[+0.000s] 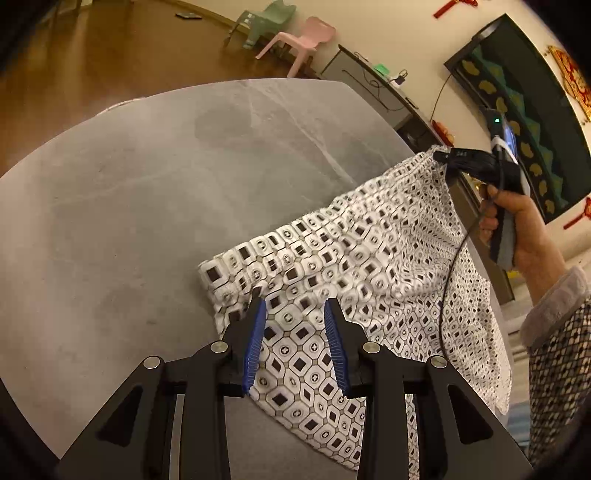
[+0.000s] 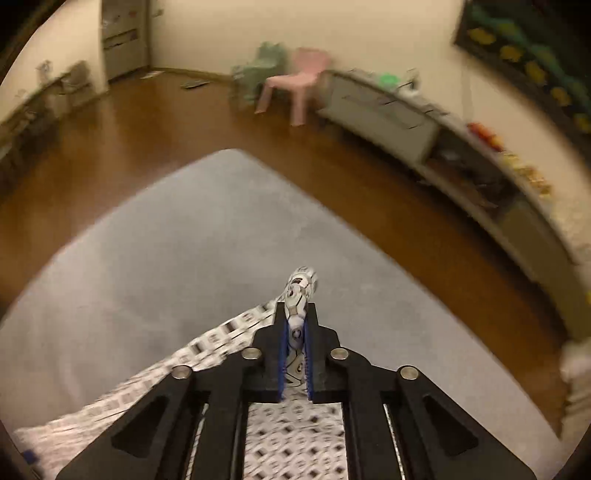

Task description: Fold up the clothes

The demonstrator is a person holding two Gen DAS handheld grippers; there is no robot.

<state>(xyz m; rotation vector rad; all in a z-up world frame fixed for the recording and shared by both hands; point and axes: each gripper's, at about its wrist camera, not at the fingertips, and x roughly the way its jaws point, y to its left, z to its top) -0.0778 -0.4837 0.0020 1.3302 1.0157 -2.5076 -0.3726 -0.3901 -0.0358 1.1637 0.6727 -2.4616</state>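
Garment pinched between fingers (right) — lifted.

The left hand-held gripper hovers with its blue-padded fingers spread apart over a black-and-white patterned garment lying on the grey tabletop. Cloth shows between the fingers, but they do not pinch it. At the right, a hand holds the right hand-held gripper, whose tip grips one corner of the garment and lifts it off the tabletop, so the cloth hangs in a slope. A pink chair and a green chair stand on the wooden floor beyond.
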